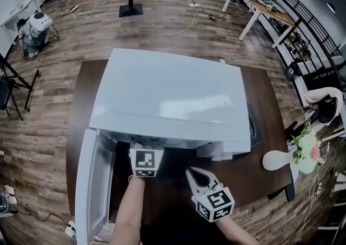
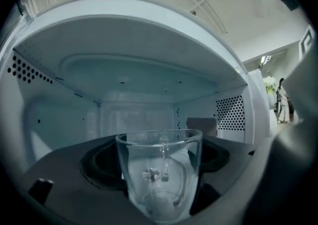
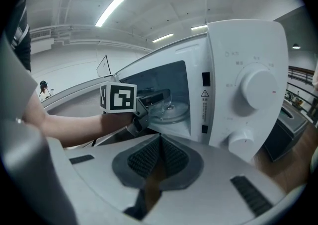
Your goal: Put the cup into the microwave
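Note:
A clear glass cup (image 2: 159, 174) sits upright between the jaws of my left gripper (image 2: 160, 189), which is shut on it. The cup is inside the cavity of the white microwave (image 1: 173, 95), just above the glass turntable (image 3: 171, 114). In the head view only the left gripper's marker cube (image 1: 146, 163) shows, at the cavity mouth. The microwave door (image 1: 94, 184) hangs open to the left. My right gripper (image 1: 192, 174) is shut and holds nothing. It hovers over the dark table (image 1: 254, 171) in front of the control panel (image 3: 256, 87).
A white vase (image 1: 277, 160) and a bunch of flowers (image 1: 305, 149) stand at the table's right edge. A dark box (image 1: 254, 126) sits beside the microwave on its right. Desks and cables lie on the wooden floor beyond.

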